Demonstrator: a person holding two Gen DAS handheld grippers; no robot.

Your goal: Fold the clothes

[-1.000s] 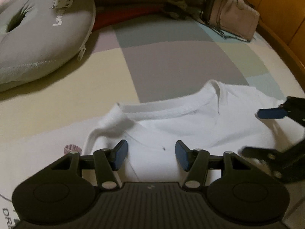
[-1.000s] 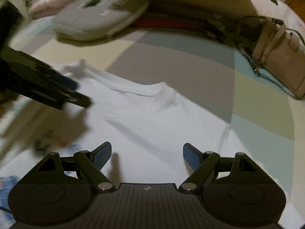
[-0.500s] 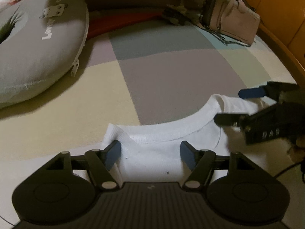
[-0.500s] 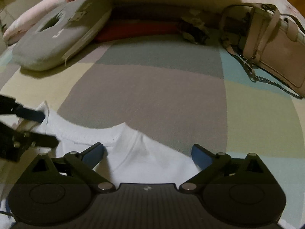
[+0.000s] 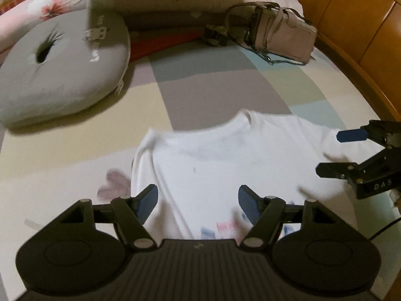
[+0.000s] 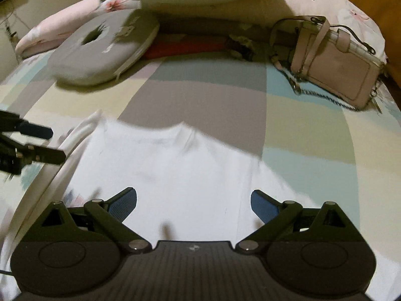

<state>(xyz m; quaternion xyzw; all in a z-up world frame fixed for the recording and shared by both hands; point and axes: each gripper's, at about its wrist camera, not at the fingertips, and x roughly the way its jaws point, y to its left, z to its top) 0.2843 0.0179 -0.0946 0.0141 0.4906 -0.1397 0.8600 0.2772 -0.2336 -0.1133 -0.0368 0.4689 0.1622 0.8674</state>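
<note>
Left wrist view, set against half a second before: took in far more of the patchwork bedspread and of the white T-shirt. Had been low over the collar then, now pulled up and back from it. Read as a release – cloth let go and laid down, probably one fold or a smoothing pass finished, with the next grasp not yet chosen.

Lay spread on the bedspread with collar towards the pillows, left edge doubled into a soft ridge, right shoulder reaching towards the other tool; coloured print showing at the near hem.

Open room: broad bare bedspread beyond the collar and to the left of the shirt. Bounded further off by the grey ring cushion at the far left, the pink handbag at the far right and the wooden bed frame curving down the right side – all well apart from the shirt.

Left gripper: jaws opening, pinching nothing, shirt only beneath them. Right gripper: spread wide, likewise empty, hovering over the shirt's right half
</note>
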